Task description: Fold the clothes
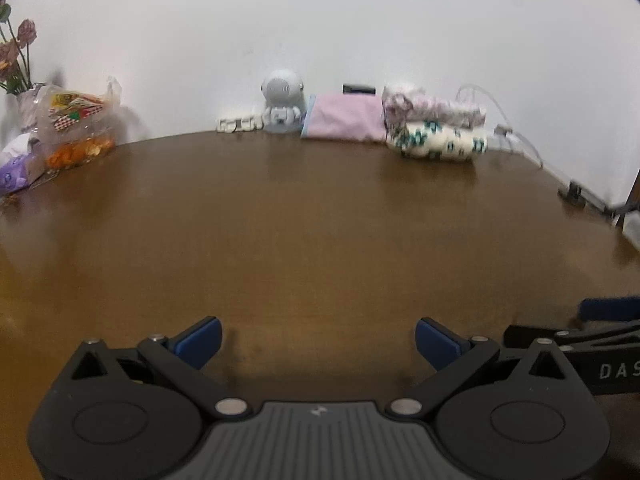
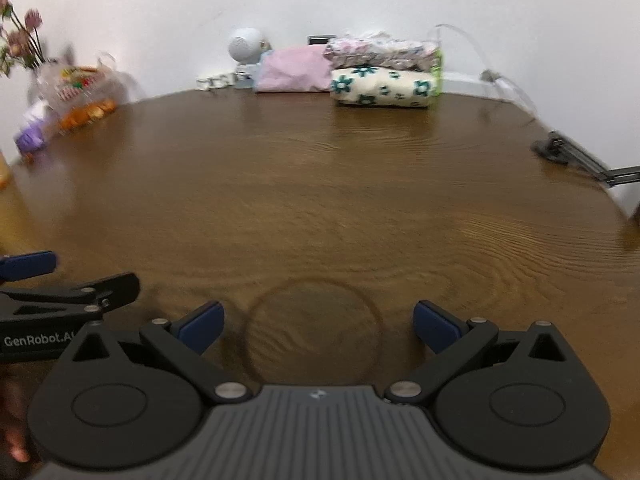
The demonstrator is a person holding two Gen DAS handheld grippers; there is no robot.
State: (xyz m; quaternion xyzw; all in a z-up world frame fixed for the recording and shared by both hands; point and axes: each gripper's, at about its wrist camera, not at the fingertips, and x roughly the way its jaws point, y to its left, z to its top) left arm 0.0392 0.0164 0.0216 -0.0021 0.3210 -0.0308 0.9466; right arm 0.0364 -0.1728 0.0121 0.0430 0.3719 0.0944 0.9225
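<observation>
Folded clothes sit against the far wall: a pink piece [image 1: 344,122] [image 2: 294,68], a cream piece with teal flowers [image 1: 442,142] [image 2: 384,87], and a pale floral piece [image 1: 432,108] [image 2: 380,51] stacked on top of it. My left gripper [image 1: 318,342] stands open low over the brown table [image 1: 304,224], nothing between its blue pads. My right gripper [image 2: 319,326] is open too, also holding nothing, over a faint ring mark [image 2: 312,328] on the wood. Each gripper shows at the edge of the other's view: the right one [image 1: 592,332], the left one [image 2: 48,284].
A small white round device [image 1: 282,100] [image 2: 245,50] stands by the pink piece. Snack bags [image 1: 72,128] [image 2: 76,96] and a vase of dried flowers [image 1: 16,56] are at the far left. A black clamp [image 2: 568,152] and cables [image 1: 516,136] lie at the right edge.
</observation>
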